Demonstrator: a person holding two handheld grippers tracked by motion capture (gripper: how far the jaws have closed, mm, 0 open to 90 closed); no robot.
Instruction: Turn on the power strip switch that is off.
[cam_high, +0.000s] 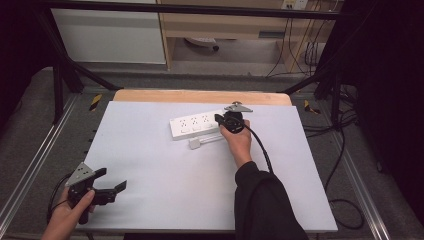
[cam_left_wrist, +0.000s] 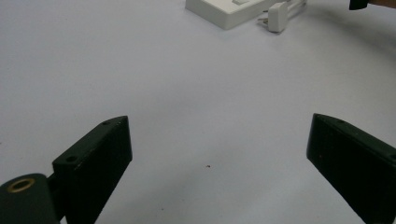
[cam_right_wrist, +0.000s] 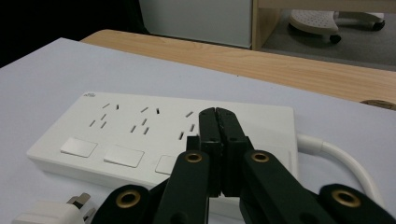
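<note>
White strip (cam_high: 199, 125) is lying at upper centre of the high view on the mat (cam_high: 150, 165), the right gripper (cam_high: 220, 119) poised at its right end, a plug (cam_high: 196, 144) just below; the left gripper (cam_high: 116, 190) is idling lower left, released. Along the left gripper view, wide jaws are framing bare mat. Along the right gripper view, clenched jaws are hovering over the strip (cam_right_wrist: 140, 126), grasping nothing.

The left gripper (cam_high: 116, 190) is matte black, topped by a grey three-cornered plate with small holes. In the left gripper view its jaws are flat black blocks with small screw holes and a brass-ringed pivot. The right gripper (cam_right_wrist: 218, 122) has black linkage arms with brass-ringed pivots. A black cable trails from it. The person's right arm wears a black sleeve (cam_high: 262, 200).
</note>
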